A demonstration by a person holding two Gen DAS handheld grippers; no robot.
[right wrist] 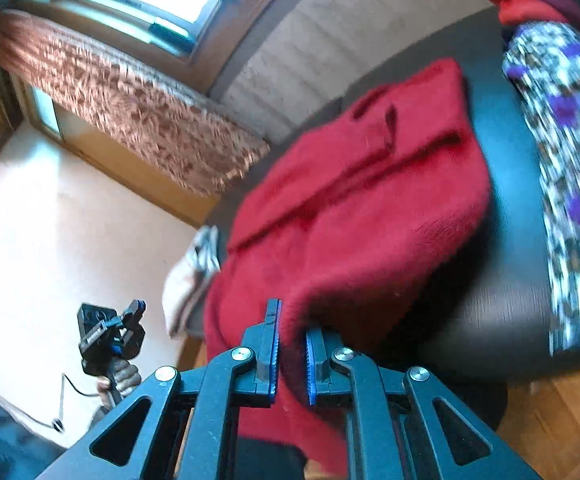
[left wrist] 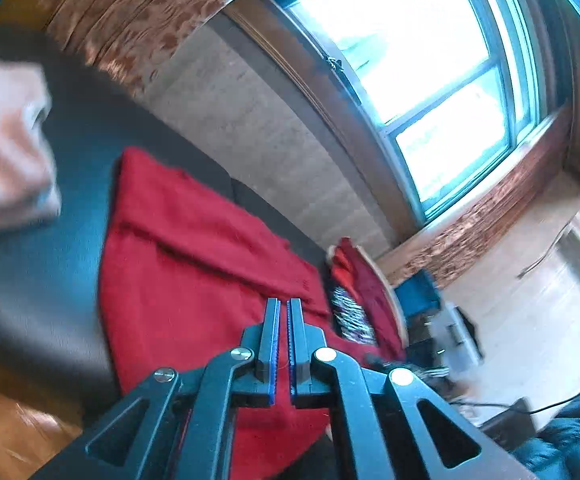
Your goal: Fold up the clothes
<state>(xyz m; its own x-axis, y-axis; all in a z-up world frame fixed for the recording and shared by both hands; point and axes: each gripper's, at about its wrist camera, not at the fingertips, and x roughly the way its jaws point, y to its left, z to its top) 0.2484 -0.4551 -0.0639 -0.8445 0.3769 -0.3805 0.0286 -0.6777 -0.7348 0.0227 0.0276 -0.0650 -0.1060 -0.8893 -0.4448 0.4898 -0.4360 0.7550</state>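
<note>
**Operator:** My right gripper [right wrist: 292, 344] is clamping a fold of the red sweater [right wrist: 354, 208] — the knit is bunching up between the two blue pads and spilling over the far one. My left gripper [left wrist: 284, 344] is sitting with its jaws together, only a thin slit showing between the pads, and I am not seeing any cloth caught in them; the sweater [left wrist: 194, 272] is just lying beyond and beneath the fingers.

**Observer:** Where is the garment lying?

**Operator:** It is spreading over a dark table [right wrist: 502, 312], partly folded, with a ridge running across its middle. The near edge is hanging over the table's rim toward me in the right wrist view. Beside it, well to the right in that view, a patterned white, brown and purple garment [right wrist: 570, 184] is lying on the same top, and more red cloth [right wrist: 522, 0] is piling up behind that.

**Observer:** And on the other side?

**Operator:** A pale folded cloth [left wrist: 6, 152] is resting on the table off to the left in the left wrist view, blurred. Past the sweater I am looking at a bright window [left wrist: 414, 64] with a brown patterned curtain [left wrist: 138, 12] along it.

**Observer:** Can you see the person?

**Operator:** Only a hand [right wrist: 120, 378], low on the left of the right wrist view, gripping the other gripper's handle above a pale floor [right wrist: 50, 240] — everything is smearing a little.
</note>
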